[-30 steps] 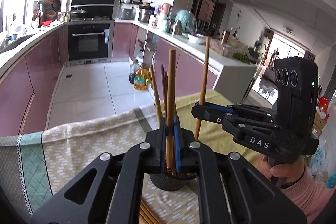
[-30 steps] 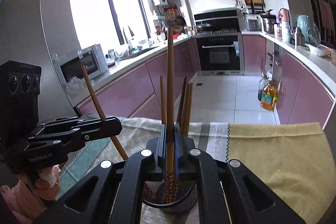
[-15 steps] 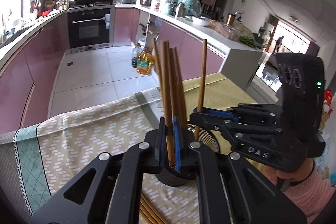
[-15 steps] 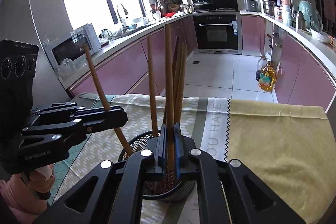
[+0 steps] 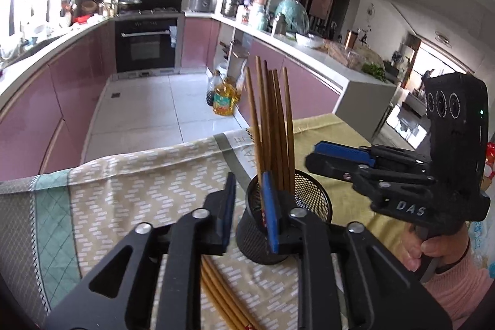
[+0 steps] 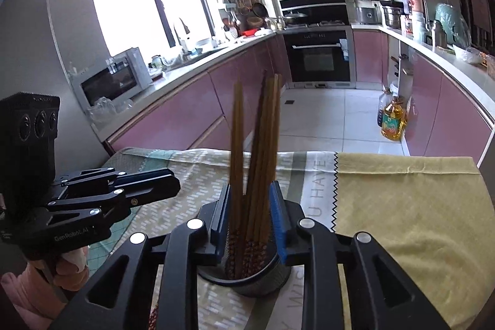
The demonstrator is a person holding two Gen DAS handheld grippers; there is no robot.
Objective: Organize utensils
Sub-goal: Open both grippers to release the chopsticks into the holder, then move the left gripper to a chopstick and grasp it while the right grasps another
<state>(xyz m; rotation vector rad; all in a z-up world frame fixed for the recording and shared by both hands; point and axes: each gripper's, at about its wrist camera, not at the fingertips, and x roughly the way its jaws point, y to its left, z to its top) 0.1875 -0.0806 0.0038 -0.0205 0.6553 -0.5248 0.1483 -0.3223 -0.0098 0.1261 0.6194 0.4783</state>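
Note:
A black mesh cup point(image 5: 312, 200) stands on the patterned cloth with several wooden chopsticks point(image 5: 269, 119) upright in it. My left gripper point(image 5: 249, 201) is just before the cup; its jaws are opening and nothing is between them. My right gripper point(image 6: 250, 217) hangs over the cup point(image 6: 247, 280). Its jaws are opening too, and the chopsticks point(image 6: 263, 144) stand loose between them, one blurred as it drops. Each gripper shows in the other's view, side-on: the right gripper point(image 5: 315, 156) and the left gripper point(image 6: 171, 184).
More chopsticks point(image 5: 216, 293) lie on the cloth under my left gripper. The table carries a patterned cloth point(image 5: 139, 190) and a yellow cloth point(image 6: 402, 206), with its far edge just beyond the cup. Oil bottles point(image 6: 391, 121) stand on the kitchen floor.
Each gripper was shut on one chopstick above the cup and lowered it in. Both jaws have now parted, and the two chopsticks stand with the others in the cup.

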